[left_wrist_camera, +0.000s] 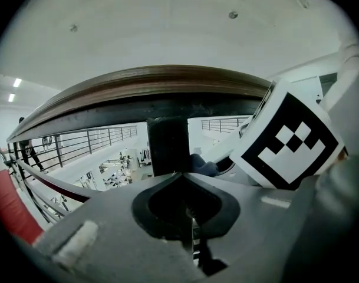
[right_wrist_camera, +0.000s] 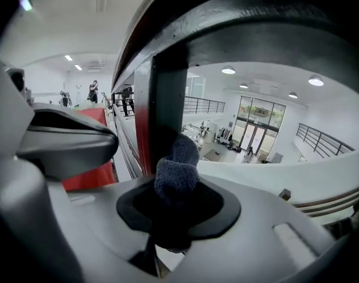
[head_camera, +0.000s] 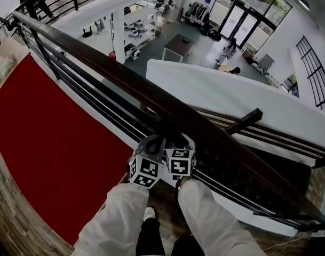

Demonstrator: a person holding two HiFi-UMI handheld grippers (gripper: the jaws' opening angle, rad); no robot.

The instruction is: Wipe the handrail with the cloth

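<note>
An upper walkway with a red carpet (head_camera: 50, 143) overlooks a bright hall, and the dark wooden handrail (head_camera: 151, 92) runs slantwise across it. The right gripper (right_wrist_camera: 174, 187) pinches a bunched, dark blue, fuzzy cloth (right_wrist_camera: 178, 167) just below the rail beside a post (right_wrist_camera: 161, 111), while the left gripper (left_wrist_camera: 182, 178) is closed on nothing. With the cloth off the rail's top, most wiping probably remains.
</note>
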